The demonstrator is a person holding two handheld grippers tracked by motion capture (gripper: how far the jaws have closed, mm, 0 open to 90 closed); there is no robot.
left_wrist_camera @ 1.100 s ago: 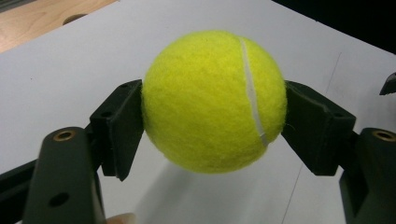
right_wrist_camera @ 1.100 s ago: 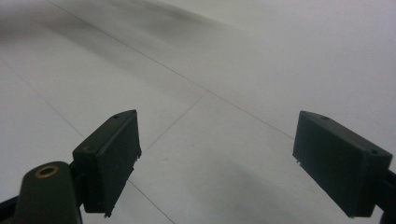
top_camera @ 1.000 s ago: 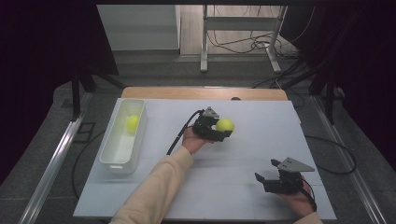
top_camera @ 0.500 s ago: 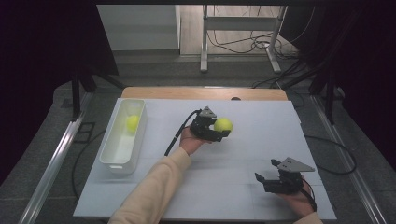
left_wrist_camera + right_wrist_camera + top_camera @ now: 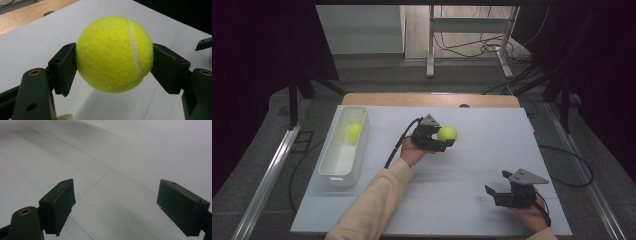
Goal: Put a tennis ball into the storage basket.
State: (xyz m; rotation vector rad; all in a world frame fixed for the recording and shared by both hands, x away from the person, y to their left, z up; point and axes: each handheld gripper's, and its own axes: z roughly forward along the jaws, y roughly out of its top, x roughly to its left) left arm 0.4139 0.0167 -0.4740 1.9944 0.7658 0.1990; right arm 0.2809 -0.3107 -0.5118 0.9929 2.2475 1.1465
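Little has shifted since a second ago: the held ball has crept slightly toward the table's far edge, while the right hand has stayed put. At the left edge of the table (image 5: pixel 472 200) sits a white bin (image 5: pixel 333 170) with one tennis ball (image 5: pixel 354 131) already inside. Near the middle, the left gripper (image 5: pixel 443 141) clamps a second tennis ball (image 5: pixel 114 53), lifted clear of the surface. Close to the near right corner, the right gripper (image 5: pixel 498 193) rests with jaws wide and empty. Seemingly the carry step: next, swing the ball left over the bin, then release.
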